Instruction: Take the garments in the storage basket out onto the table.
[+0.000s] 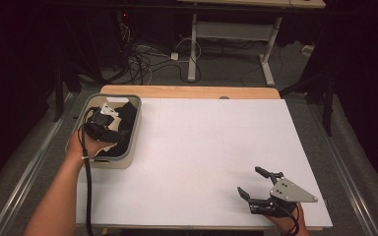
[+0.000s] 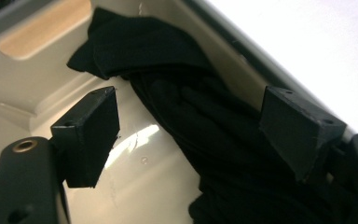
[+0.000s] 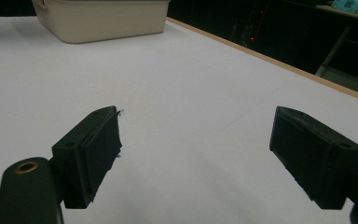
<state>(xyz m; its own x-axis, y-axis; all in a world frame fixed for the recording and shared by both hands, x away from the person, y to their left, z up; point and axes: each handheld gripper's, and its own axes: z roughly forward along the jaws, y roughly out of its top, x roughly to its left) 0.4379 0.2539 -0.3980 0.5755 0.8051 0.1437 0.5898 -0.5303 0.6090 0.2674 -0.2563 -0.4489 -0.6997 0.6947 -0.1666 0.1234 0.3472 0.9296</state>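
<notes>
My left hand-held gripper [image 2: 186, 135] hung inside the beige tub [image 1: 132, 142] at the surface's left edge, jaws spread around a heap of black cloth [image 2: 205, 116]. It looked soft, light and floppy; a thick fold seemed the best hold. My right hand-held gripper [image 1: 256, 184] rested spread, holding nothing.

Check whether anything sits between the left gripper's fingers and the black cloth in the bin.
Nothing visible does. The left gripper is open inside the bin, its fingers straddling the black cloth.
</notes>
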